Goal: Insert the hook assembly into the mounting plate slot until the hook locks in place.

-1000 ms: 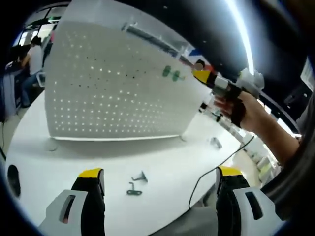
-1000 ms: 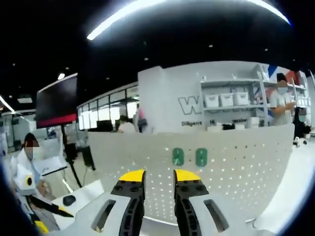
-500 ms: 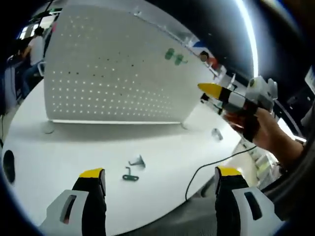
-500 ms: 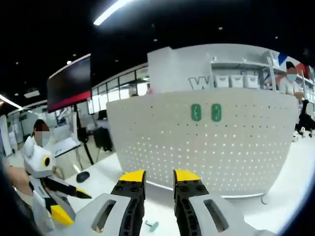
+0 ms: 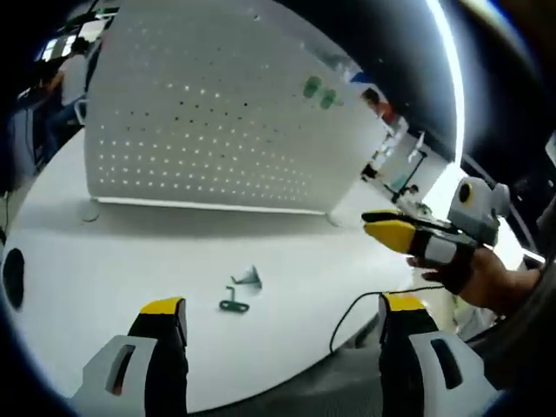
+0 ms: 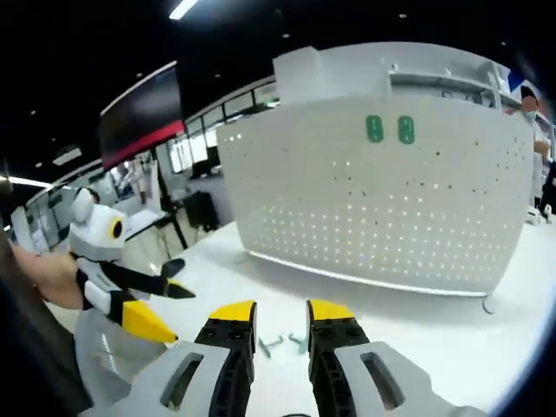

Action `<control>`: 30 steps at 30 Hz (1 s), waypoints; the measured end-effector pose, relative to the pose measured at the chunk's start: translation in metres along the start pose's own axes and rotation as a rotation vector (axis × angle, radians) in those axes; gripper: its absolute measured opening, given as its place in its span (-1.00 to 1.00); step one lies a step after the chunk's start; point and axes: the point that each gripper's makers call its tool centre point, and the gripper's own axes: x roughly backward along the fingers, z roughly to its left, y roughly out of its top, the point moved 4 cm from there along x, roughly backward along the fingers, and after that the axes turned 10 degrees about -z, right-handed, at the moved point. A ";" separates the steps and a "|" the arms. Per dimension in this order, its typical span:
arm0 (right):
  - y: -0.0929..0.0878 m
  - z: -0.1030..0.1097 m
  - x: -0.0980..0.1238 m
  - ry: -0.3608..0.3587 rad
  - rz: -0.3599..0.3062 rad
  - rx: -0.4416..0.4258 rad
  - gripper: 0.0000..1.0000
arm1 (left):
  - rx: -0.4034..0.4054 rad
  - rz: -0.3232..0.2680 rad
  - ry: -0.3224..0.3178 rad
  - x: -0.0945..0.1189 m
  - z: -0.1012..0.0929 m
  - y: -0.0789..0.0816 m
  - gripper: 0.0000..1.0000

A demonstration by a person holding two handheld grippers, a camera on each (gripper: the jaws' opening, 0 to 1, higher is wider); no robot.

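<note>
Hook parts [image 5: 239,291] on white table [image 5: 156,252]

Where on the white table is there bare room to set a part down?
Bare table lies between the pegboard foot and the left gripper, left of the two small hooks. Right of them it is crowded: cable and right gripper.

A large open-plan office or demo lab. A white desk [image 5: 130,261] carries an upright pegboard [image 6: 382,200]. Behind it stand a white wall with shelves [image 6: 452,82] of boxes, glass-walled rooms [image 6: 200,148], a dark screen [image 6: 139,113] overhead and ceiling strip lights [image 5: 447,78]. People sit at desks at the far left [image 5: 74,78].
</note>
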 end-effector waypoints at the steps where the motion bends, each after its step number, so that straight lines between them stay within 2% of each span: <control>1: -0.005 0.002 0.002 -0.001 0.013 -0.012 -0.58 | 0.009 0.004 0.001 0.000 0.000 -0.002 0.86; 9: -0.030 0.009 0.011 0.017 0.078 -0.021 -0.57 | 0.009 0.026 0.007 0.001 0.000 -0.010 0.86; 14: -0.039 0.013 0.017 0.029 0.111 -0.013 -0.55 | -0.001 0.086 0.016 -0.005 0.009 -0.021 0.87; 21: -0.056 0.017 0.027 0.050 0.174 -0.050 -0.56 | 0.011 0.147 0.015 -0.024 0.008 -0.038 0.81; 27: -0.059 0.018 0.035 0.058 0.192 -0.053 -0.56 | -0.004 0.188 -0.013 -0.045 0.007 -0.049 0.72; 30: -0.061 0.015 0.038 0.053 0.207 -0.059 -0.56 | -0.004 0.194 -0.017 -0.055 0.010 -0.050 0.78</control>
